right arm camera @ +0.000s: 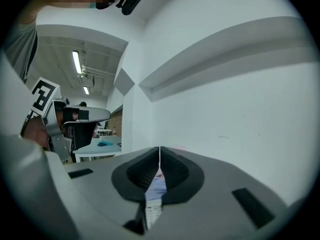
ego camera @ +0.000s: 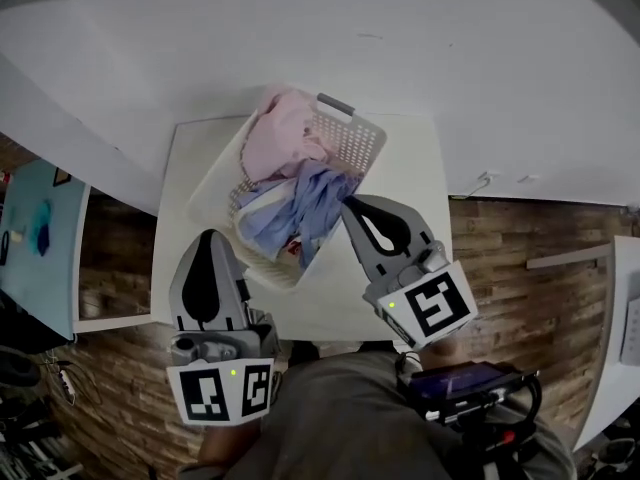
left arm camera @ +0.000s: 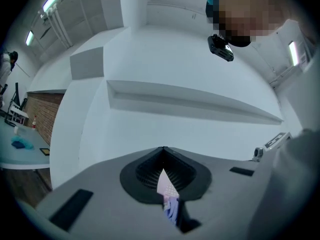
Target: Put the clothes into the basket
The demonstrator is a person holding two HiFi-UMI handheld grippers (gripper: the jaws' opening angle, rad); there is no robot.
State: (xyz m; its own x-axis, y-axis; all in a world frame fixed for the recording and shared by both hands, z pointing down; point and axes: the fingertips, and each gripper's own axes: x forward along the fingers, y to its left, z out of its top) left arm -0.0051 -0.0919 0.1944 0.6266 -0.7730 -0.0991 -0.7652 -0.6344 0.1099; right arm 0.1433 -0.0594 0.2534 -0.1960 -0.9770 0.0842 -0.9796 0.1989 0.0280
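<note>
A white mesh basket (ego camera: 365, 133) lies tilted on the small white table (ego camera: 400, 268). It holds a pink garment (ego camera: 285, 138) at the far end and a blue garment (ego camera: 300, 203) that spills over its near rim. My left gripper (ego camera: 213, 236) hovers at the table's near left, short of the basket, jaws together and empty. My right gripper (ego camera: 350, 206) points at the basket's near right side, its tip beside the blue cloth, shut with nothing in it. In the left gripper view the left gripper (left arm camera: 163, 149) has its tips meeting. In the right gripper view the right gripper (right arm camera: 159, 148) is closed too, with blue cloth (right arm camera: 156, 186) showing below.
A white wall rises right behind the table. A pale blue table (ego camera: 40, 238) with small items stands to the left. Wood-look floor (ego camera: 520, 258) lies on the right. A dark device (ego camera: 465, 383) sits at the person's waist.
</note>
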